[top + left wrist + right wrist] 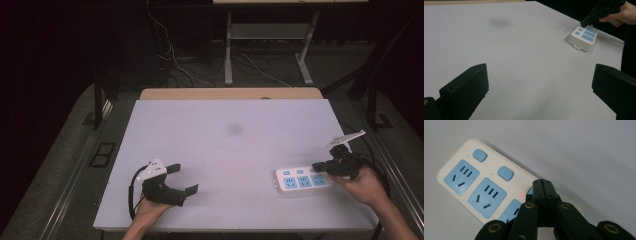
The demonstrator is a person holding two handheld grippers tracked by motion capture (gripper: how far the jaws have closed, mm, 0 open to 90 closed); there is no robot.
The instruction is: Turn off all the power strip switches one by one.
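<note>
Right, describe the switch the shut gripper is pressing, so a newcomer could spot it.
On the white table, find the white plastic power strip with blue sockets near its right edge. Three blue rounded switches line one side; it is the one under the shut right gripper, beside a lit red dot.

White-topped table (225, 150), grey floor (60, 150), loose cables (175, 60), metal table legs (228, 45), dark surroundings

The right gripper (543, 185) covers the third switch of the power strip (461, 167), and the strip's near end is hidden.
</note>
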